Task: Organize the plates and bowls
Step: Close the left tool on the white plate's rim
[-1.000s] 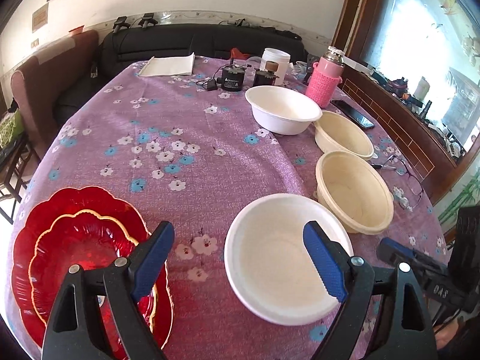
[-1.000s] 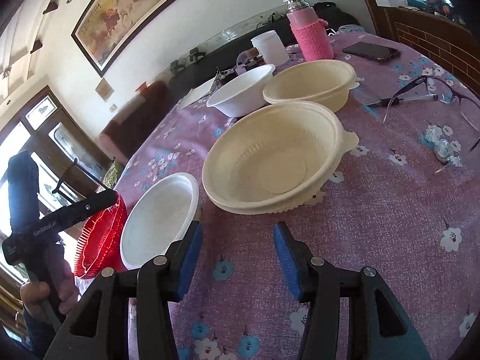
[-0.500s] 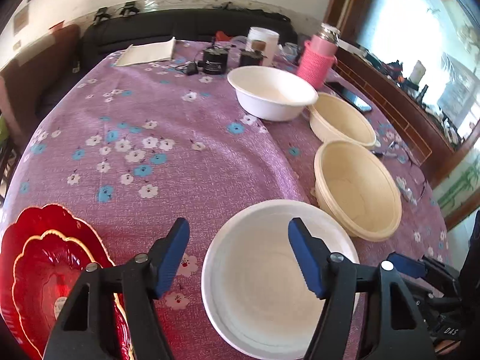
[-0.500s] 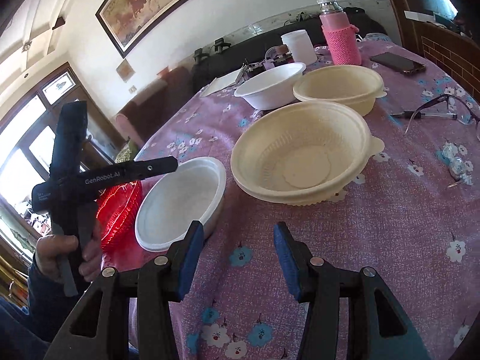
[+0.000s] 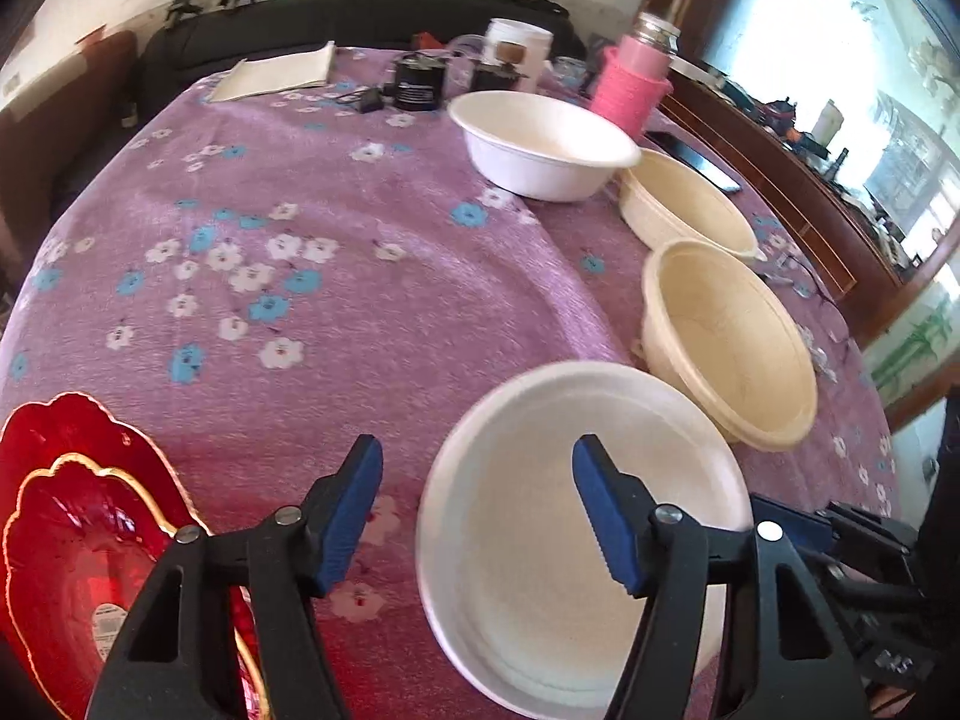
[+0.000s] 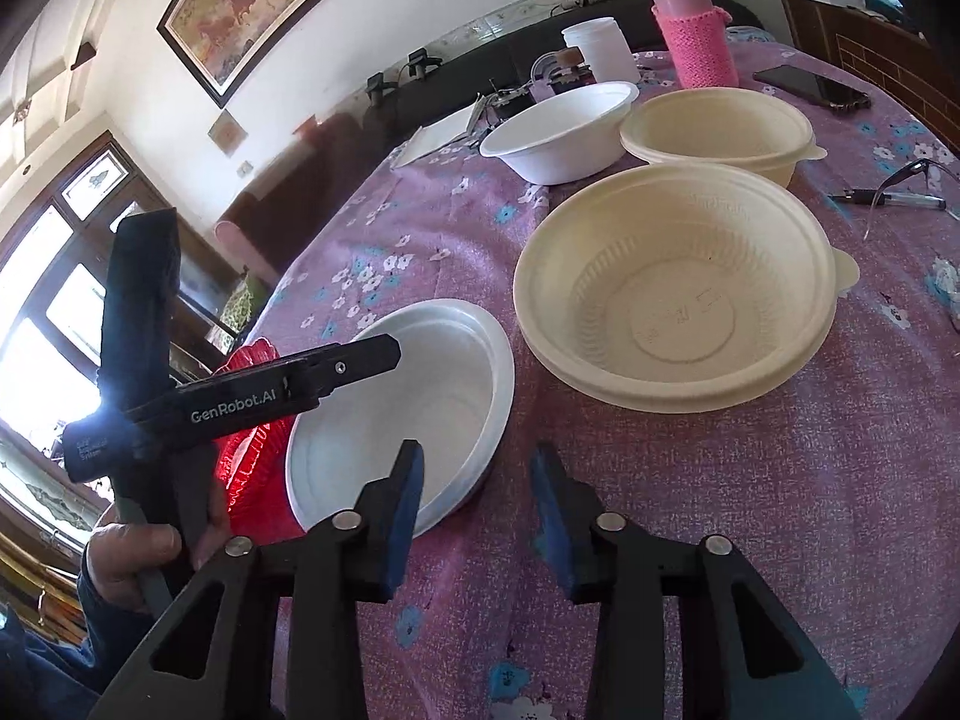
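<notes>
The near white bowl (image 5: 540, 570) sits on the purple flowered cloth. My left gripper (image 5: 480, 510) hangs over its left rim, one finger outside and one above the inside. Its jaws are closing, and the pads stand clear of the rim. From the right wrist view, one of the left gripper's fingers (image 6: 354, 363) reaches over the same bowl (image 6: 420, 396). My right gripper (image 6: 480, 510) is at the bowl's near edge with its jaws closing and mostly cloth between them. Two stacked red plates (image 5: 78, 540) lie to the left. Two cream bowls (image 5: 726, 342) (image 5: 684, 204) and a far white bowl (image 5: 540, 144) stand beyond.
A pink flask (image 6: 696, 30), a white jar (image 6: 600, 48) and small gadgets stand at the table's far end. A phone (image 6: 810, 87), a pen (image 6: 888, 198) and glasses lie at the right. A hand (image 6: 132, 558) holds the left gripper's handle.
My left gripper has come down and across from the red plates to the near white bowl, and its jaws have narrowed. The right gripper has shifted toward that bowl, jaws narrower too.
</notes>
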